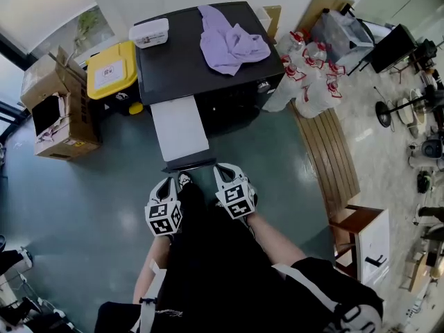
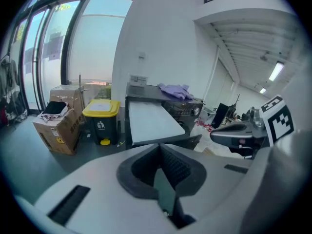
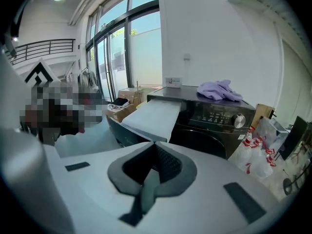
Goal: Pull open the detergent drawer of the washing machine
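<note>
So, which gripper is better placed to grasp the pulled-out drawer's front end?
Probably left: the left gripper sits squarely before the drawer's front end, while the right gripper hangs off its right corner. Both are shut.

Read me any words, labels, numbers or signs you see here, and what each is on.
No wording can be read.
bin: white litter pictogram on front; lid label blurred.
washing machine: panel print too small.
cardboard box: stickers blurred.
white box: label blurred.
</note>
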Available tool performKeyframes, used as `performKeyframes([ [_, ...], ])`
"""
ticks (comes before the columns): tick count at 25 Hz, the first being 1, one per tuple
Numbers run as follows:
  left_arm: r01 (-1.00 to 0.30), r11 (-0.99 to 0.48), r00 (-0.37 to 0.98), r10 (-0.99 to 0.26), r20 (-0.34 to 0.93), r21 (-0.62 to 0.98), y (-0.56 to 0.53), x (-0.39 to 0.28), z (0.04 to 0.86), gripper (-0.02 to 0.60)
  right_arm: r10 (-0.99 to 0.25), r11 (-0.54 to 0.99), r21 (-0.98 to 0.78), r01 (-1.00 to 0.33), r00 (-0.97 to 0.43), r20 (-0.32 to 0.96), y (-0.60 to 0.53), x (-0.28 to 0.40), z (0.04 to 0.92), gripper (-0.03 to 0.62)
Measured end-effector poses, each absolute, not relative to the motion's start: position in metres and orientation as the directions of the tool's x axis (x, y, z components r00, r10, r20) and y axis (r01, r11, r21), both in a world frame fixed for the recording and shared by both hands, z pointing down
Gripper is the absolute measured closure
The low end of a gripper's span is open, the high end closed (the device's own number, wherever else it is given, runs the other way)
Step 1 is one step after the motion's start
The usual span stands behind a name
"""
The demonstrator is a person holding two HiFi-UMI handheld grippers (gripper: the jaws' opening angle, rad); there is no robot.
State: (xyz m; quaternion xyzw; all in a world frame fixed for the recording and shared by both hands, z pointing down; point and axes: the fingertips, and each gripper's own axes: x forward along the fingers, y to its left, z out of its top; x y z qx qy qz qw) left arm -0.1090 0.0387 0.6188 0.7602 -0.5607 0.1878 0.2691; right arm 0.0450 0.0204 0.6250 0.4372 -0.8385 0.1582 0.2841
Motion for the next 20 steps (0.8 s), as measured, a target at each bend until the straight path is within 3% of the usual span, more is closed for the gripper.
performKeyframes([
  [12,-0.921,-0.301,0.390,-0.744,0.542,0.249,0.004,-0.096,0.568,0.560,-0.575,0.650,-0.060,-0.757,-0.543,0.612,0.013,0.009,0.589,0.586],
  [20,-0.918,-0.328,0.395,-0.809,0.435,0.225,-0.037,-0.111,0.501,0.560,-0.659,0.605,-0.082,-0.792,-0.556,0.507,-0.046,-0.009,0.506,0.586],
])
